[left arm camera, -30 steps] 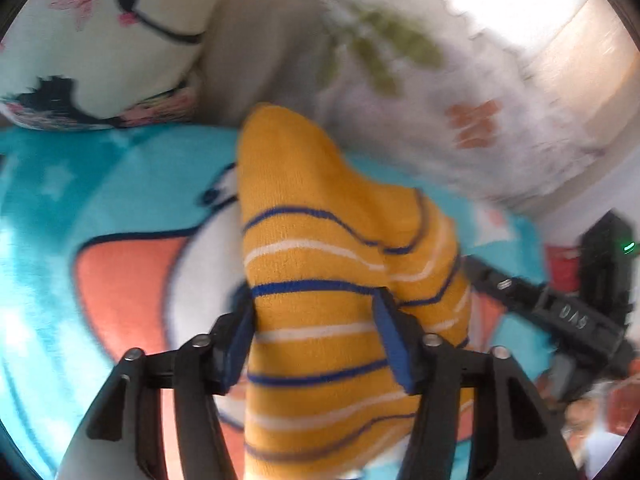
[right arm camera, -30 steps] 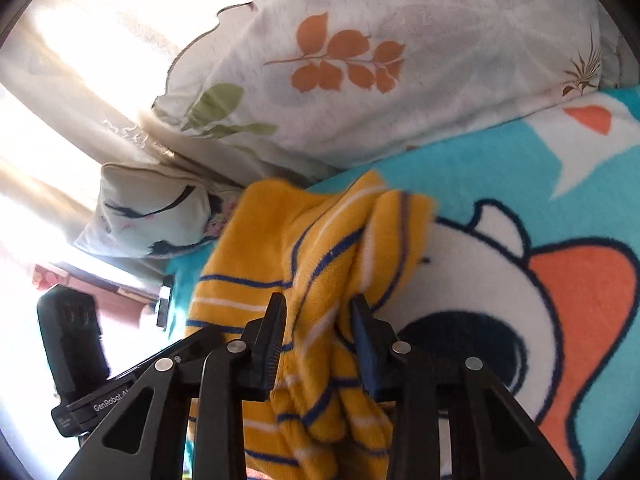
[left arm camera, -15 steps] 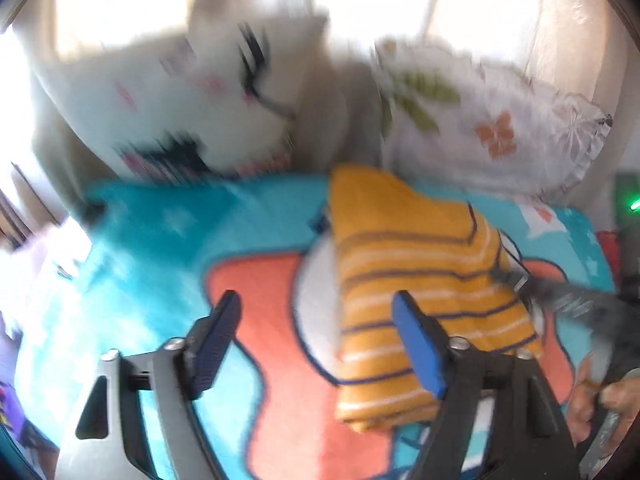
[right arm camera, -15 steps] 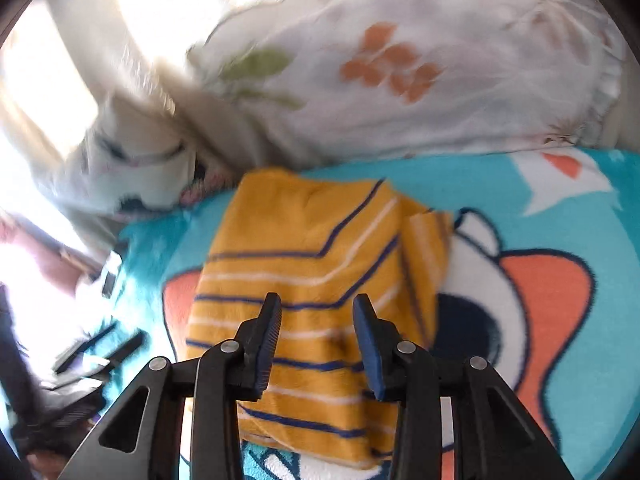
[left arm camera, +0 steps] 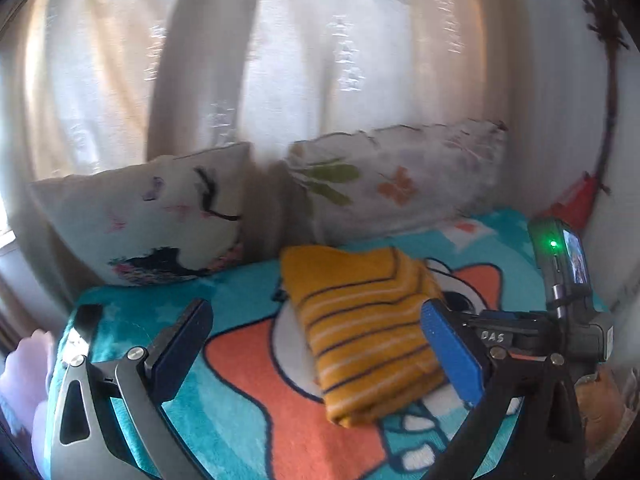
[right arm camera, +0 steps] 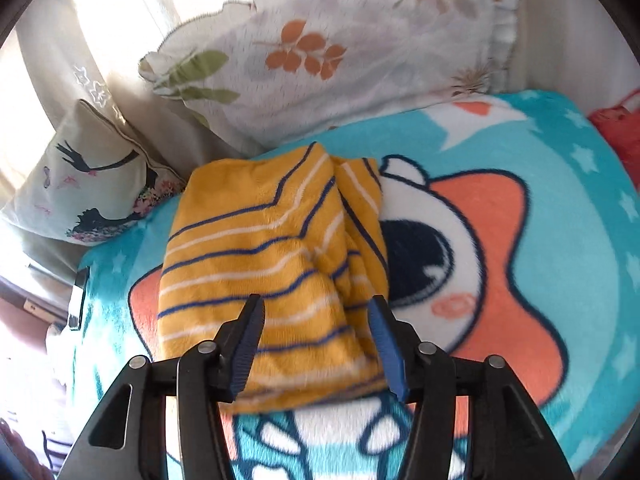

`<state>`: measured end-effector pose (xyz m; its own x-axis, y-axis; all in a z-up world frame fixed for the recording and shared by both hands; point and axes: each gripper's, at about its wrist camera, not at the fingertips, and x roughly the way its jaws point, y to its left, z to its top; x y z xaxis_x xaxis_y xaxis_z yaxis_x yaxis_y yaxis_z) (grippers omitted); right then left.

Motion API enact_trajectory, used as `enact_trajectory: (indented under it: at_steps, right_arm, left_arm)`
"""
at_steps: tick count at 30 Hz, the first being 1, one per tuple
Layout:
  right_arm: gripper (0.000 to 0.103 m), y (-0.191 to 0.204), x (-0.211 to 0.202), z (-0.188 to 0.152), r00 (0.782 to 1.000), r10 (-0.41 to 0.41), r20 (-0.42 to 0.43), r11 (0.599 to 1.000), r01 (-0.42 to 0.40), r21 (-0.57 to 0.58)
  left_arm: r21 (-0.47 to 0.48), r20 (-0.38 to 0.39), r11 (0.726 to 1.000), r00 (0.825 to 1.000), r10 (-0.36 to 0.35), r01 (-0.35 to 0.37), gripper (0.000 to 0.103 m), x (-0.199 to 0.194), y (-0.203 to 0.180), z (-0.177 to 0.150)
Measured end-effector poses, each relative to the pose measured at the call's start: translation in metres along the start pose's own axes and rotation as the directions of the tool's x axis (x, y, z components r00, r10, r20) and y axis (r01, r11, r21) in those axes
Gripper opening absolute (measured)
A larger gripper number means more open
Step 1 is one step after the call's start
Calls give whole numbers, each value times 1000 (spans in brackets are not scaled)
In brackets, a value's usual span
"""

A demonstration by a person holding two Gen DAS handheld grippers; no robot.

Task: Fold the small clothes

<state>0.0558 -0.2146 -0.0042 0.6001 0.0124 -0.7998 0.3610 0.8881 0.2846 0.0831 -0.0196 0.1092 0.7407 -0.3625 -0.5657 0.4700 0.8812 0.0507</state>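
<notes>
A folded yellow garment with blue and white stripes [left arm camera: 364,328] lies flat on the turquoise cartoon blanket [left arm camera: 248,392]. It also shows in the right wrist view [right arm camera: 272,264]. My left gripper [left arm camera: 316,344] is wide open and empty, raised back from the garment. My right gripper [right arm camera: 316,340] is open and empty, its fingers just above the garment's near edge. In the left wrist view the right gripper's body [left arm camera: 560,332] shows at the right of the garment.
Two pillows stand at the blanket's far edge: a face-print one [left arm camera: 160,224] at the left and a leaf-print one [right arm camera: 320,52] at the right. Curtains [left arm camera: 280,60] hang behind. A red cloth [right arm camera: 616,128] lies at the right edge.
Both grippers let go of the garment, opened and drew back. The garment now lies folded flat on the blanket.
</notes>
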Motion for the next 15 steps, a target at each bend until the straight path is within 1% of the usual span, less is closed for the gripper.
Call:
enact_trajectory:
  at_steps: [2,4,9,11,13,15]
  right_arm:
    - [60,2,-9,-14,998,-55,19,998,55,-19]
    - [61,-3,-22,-30,993,-113,31,993,114,-18]
    - [62,-26,-37,-72,981,-193,3,980,193,50]
    - [62,-32,-42,-84,977,-214,-9,975,214,66]
    - [62,-36,-46,-92,973,-230,-17,971,230,70]
    - [62,-37,-50,-94,973,-229,-19,971,229,66]
  left_arm:
    - [42,-2,999,1000,-31,31,103,1,-13,-4]
    - [62,-8,996,998,-69,70,103,1,-21,-7]
    - [67,-24,980,982,-185,186,103,-7,-38,-20]
    - [81,-24,976,979,-203,204,103,-12,-46,-26]
    - [89,-32,975,979,-204,206,103,-13,-52,-30]
    - [82,-42,976,980,-196,199,103,-13,-56,-34]
